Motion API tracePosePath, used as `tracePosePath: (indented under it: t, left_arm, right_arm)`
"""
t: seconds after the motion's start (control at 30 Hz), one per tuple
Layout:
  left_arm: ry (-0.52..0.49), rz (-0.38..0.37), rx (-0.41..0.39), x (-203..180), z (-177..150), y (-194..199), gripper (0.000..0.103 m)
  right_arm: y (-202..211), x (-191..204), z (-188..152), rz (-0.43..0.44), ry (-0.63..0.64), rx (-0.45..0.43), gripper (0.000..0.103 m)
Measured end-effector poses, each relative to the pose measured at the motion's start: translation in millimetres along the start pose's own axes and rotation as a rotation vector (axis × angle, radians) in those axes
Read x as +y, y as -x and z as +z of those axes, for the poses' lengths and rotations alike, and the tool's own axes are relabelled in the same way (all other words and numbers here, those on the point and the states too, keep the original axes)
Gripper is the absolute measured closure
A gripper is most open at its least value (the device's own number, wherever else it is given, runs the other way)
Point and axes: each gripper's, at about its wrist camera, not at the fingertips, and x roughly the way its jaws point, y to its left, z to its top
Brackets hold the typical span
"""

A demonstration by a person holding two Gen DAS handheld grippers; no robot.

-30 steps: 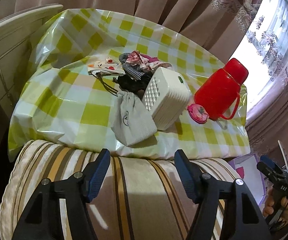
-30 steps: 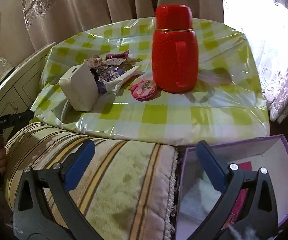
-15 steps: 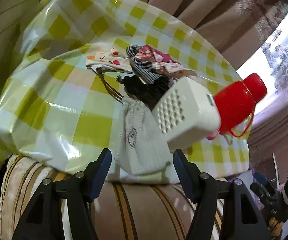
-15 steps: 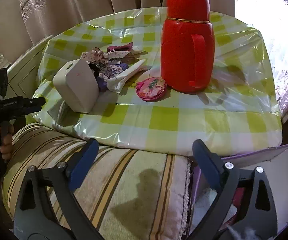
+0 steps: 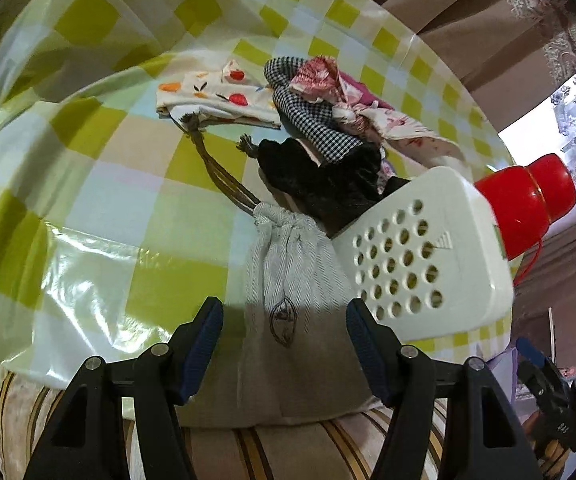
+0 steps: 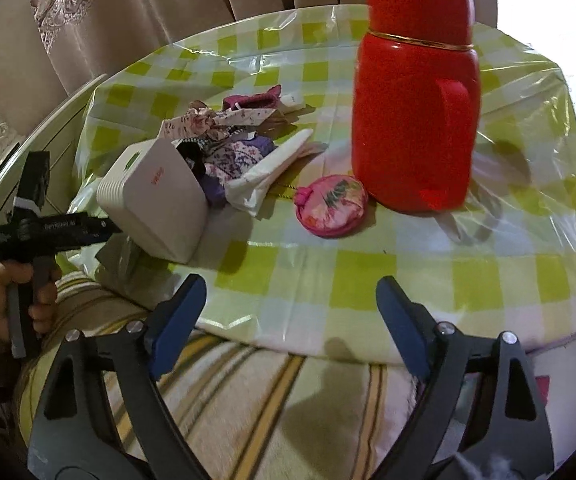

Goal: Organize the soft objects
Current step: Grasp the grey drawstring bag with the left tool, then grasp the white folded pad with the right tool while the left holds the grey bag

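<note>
A grey drawstring pouch (image 5: 291, 292) lies at the table's near edge, between the open fingers of my left gripper (image 5: 284, 346), which is close over it. Behind it lies a heap of soft things: a black cloth (image 5: 319, 178), a checked cloth (image 5: 307, 120), a fruit-print pouch (image 5: 216, 100) and floral cloths (image 5: 367, 112). The same heap (image 6: 228, 148) shows in the right wrist view. A round pink pouch (image 6: 329, 206) lies by the flask. My right gripper (image 6: 289, 320) is open and empty above the table's near edge.
A white perforated box (image 5: 419, 260) stands tilted right of the grey pouch. A red flask (image 6: 415, 92) stands on the checked tablecloth (image 6: 407, 280). A striped cushion (image 6: 248, 408) lies before the table. Curtains hang behind.
My left gripper has moved forward and down to the table edge, so the grey pouch now sits between its fingers. My right gripper has moved forward toward the table.
</note>
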Motion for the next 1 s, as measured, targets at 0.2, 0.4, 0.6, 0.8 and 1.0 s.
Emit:
tracePosePath:
  t: [0.2,0.4,0.6,0.8,1.0]
  left_arm:
    - [-0.011,0.011,0.039,0,7,-17,0.053]
    - [-0.03,0.024,0.053,0,10,-26,0.082]
    - [-0.047,-0.001,0.049,0,8,-32,0.097]
    - [-0.002,-0.022,-0.003,10,4,-19,0.097]
    - [0.03,-0.011,-0.094,17,2,4,0.097]
  right_arm:
    - [-20,6,22,0.013,-0.006,0.0,0.019]
    - [-44,9,43,0.033,-0.03,0.017,0.023]
    - [-72,14,61,0.069,-0.074,0.044,0.029]
    - [-107,20,75,0.104,-0.118,0.091,0.037]
    - [-135,21,90,0.088,-0.138,0.109,0.043]
